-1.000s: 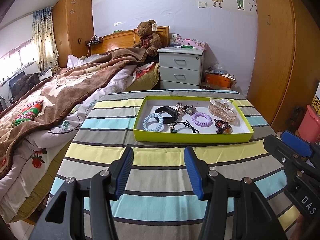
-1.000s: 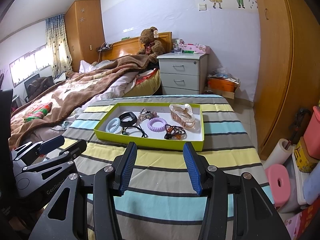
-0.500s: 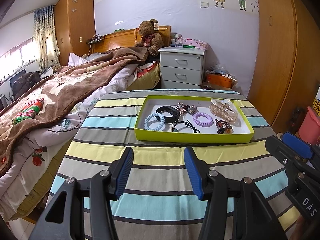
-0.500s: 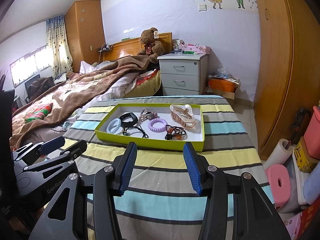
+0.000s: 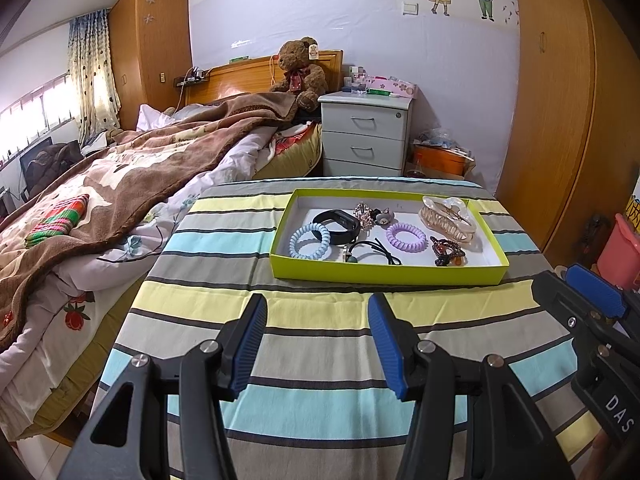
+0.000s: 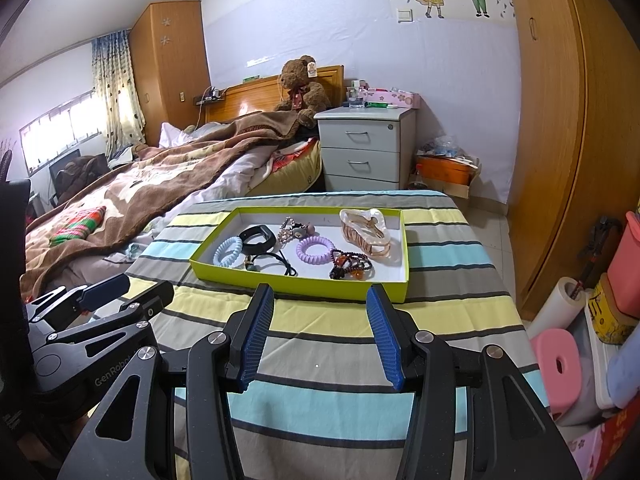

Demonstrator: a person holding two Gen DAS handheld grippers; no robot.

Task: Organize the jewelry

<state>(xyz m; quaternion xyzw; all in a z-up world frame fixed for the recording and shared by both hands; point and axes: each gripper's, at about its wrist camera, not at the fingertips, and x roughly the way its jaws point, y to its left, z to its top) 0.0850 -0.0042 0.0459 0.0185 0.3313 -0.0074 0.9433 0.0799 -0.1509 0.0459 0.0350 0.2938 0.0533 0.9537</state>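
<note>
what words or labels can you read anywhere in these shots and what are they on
"DAS", cut off at the frame edge: on the right gripper body, in the left wrist view.
"GenRobo", cut off behind a finger: on the left gripper body, in the right wrist view.
Tag on the teddy bear: too small to read.
Yellow tin: characters too blurred to read.

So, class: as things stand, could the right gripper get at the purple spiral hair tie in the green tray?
Probably yes: the right gripper is open and empty, with only bare striped cloth between it and the purple spiral hair tie, which lies uncovered inside the green tray.
</note>
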